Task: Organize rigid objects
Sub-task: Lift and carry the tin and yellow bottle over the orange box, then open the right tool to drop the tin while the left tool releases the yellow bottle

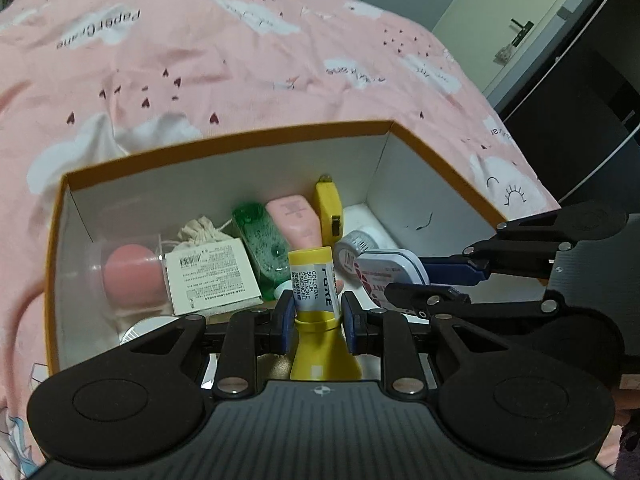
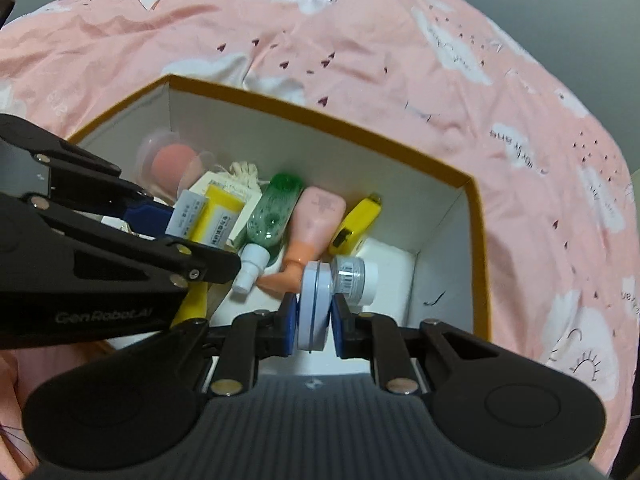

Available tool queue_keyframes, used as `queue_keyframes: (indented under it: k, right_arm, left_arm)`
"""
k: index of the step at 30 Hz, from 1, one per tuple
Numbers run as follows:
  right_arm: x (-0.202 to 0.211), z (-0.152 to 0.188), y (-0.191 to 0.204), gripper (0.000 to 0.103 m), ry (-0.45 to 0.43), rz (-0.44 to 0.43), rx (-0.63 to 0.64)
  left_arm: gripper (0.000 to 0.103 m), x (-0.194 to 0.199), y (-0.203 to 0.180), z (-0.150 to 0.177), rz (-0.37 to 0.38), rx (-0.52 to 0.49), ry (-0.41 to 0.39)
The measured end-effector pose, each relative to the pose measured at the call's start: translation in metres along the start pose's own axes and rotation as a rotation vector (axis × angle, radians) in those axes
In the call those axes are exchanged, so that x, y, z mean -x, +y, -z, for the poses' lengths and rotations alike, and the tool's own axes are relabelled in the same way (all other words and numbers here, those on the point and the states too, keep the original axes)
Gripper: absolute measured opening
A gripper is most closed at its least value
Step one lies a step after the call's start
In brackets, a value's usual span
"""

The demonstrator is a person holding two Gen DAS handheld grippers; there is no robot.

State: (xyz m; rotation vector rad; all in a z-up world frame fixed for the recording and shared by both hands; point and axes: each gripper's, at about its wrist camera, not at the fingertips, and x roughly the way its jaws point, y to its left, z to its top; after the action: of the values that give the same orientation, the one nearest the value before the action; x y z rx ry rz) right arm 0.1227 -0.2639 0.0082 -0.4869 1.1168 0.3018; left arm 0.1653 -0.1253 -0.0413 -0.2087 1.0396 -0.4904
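Over the box [image 1: 224, 142] on the bed [image 1: 240, 60], the left tongs [image 1: 315, 320] are clamped on a yellow tube [image 1: 312, 280], and the right tongs [image 2: 315, 320] on a flat tin [image 2: 314, 304] held on edge. The step looks like placing: next, lower each into a free gap among the bottles, then let go.

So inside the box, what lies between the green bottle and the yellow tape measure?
A pink bottle lies between the green bottle and the yellow tape measure, side by side with both; the right wrist view shows it best.
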Motion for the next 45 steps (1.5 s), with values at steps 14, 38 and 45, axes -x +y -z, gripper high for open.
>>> queue_keyframes:
  k: [14, 38, 45]
  right_arm:
    - [-0.029, -0.004, -0.009, 0.018, 0.086, -0.013, -0.018]
    - [-0.007, -0.008, 0.004, 0.062, 0.011, 0.103, 0.091]
    - [0.003, -0.007, 0.004, 0.069, -0.013, 0.131, 0.101]
  left_arm:
    - [0.027, -0.014, -0.001, -0.009, -0.018, 0.02, 0.082]
    - [0.051, -0.02, -0.003, -0.016, -0.149, 0.012, 0.109]
    - [0.06, -0.003, -0.003, -0.017, -0.151, 0.019, 0.029]
